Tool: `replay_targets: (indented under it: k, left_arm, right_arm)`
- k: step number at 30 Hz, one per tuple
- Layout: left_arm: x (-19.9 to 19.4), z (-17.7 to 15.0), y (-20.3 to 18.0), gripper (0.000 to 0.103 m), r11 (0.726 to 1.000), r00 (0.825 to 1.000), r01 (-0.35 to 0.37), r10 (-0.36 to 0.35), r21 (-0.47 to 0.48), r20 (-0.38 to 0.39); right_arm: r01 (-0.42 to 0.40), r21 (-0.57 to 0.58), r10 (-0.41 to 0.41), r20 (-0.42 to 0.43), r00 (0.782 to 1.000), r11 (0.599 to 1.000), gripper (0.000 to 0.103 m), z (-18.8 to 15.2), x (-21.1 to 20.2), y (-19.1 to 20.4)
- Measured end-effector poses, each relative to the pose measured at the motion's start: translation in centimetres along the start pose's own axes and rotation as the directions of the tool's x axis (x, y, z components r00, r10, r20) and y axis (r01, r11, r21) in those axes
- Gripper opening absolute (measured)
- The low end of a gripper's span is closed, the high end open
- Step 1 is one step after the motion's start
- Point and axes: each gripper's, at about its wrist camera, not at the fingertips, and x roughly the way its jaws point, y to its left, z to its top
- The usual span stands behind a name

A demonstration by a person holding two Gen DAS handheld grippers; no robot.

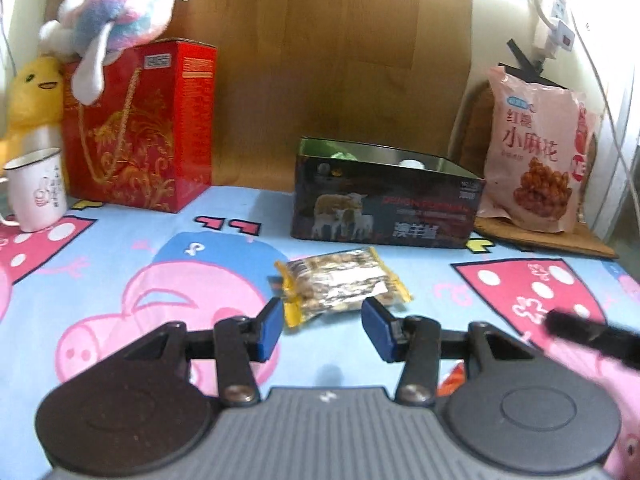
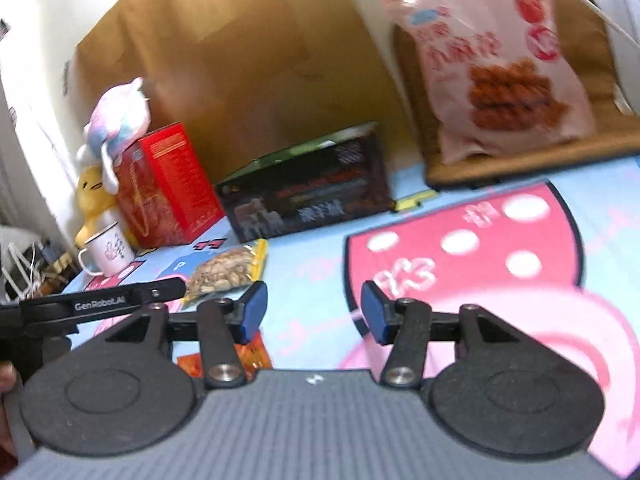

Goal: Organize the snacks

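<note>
A: Nearest first: what are the jaws doing?

B: The left gripper (image 1: 322, 326) has its blue pads apart with nothing pressed between them. The small yellow-edged clear packet of nuts (image 1: 344, 286) lies flat on the cartoon-printed blue and pink tablecloth (image 1: 120, 248), just beyond the tips at twelve o'clock. Its near corner reaches between the tips, but no pad presses on it.

A: And the other one?

B: The right gripper (image 2: 314, 312) stands open too, and empty, over the pink dotted patch of the cloth. From its view the nut packet sits at ten o'clock, and a small orange wrapper (image 2: 248, 356) peeks out under its left finger.

A: Farther back?

B: The open black rectangular tin with sheep on its side (image 1: 384, 208) stands at twelve o'clock behind the packet, a little apart. A tall pink bag of fried twists (image 1: 536, 160) leans at two o'clock, and a red cardboard gift box (image 1: 140, 128) at ten.

A: So which step?

B: I'd judge it the approach to a pick. Next the left gripper needs to settle lower, straddle the packet and close, then carry it to the tin, probably.
</note>
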Motion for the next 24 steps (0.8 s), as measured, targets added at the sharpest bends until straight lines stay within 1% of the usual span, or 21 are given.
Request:
replay_targets:
  k: [2, 4, 6, 10, 15, 18, 24]
  left_arm:
    - [0.27, -0.47, 0.16, 0.044, 1.0, 1.0, -0.028, 0.028, 0.0, 0.001]
    - [0.63, -0.5, 0.39, 0.044, 0.999, 0.999, -0.035, 0.034, -0.01, -0.013]
    - [0.72, -0.43, 0.6, 0.045, 0.999, 0.999, -0.037, 0.037, -0.018, -0.01]
    - [0.81, -0.49, 0.44, 0.045, 0.999, 0.999, -0.053, 0.053, -0.008, -0.011]
    - [0.85, -0.49, 0.39, 0.047, 0.998, 0.998, -0.055, 0.055, -0.001, -0.013]
    - [0.95, -0.47, 0.43, 0.047, 0.999, 0.999, -0.052, 0.052, 0.006, -0.016]
    - [0.95, -0.49, 0.23, 0.049, 0.998, 0.999, -0.05, 0.051, 0.027, -0.012]
  right_arm:
    - [-0.009, 0.004, 0.009, 0.036, 0.999, 1.0, 0.055, 0.02, -0.29, -0.09]
    - [-0.006, 0.01, 0.005, 0.037, 0.999, 1.0, 0.055, 0.12, -0.24, -0.23]
    - [-0.004, 0.009, 0.004, 0.045, 0.999, 1.0, 0.055, 0.16, -0.31, -0.26]
    - [0.002, -0.008, -0.001, 0.056, 0.998, 1.0, 0.055, 0.0, -0.6, -0.12]
    - [0.002, -0.01, -0.002, 0.05, 0.999, 1.0, 0.057, 0.05, -0.43, -0.16]
    - [0.0, -0.006, 0.0, 0.049, 0.999, 1.0, 0.06, 0.1, -0.43, -0.25]
    - [-0.002, -0.006, 0.002, 0.05, 0.999, 1.0, 0.06, 0.07, -0.51, -0.14]
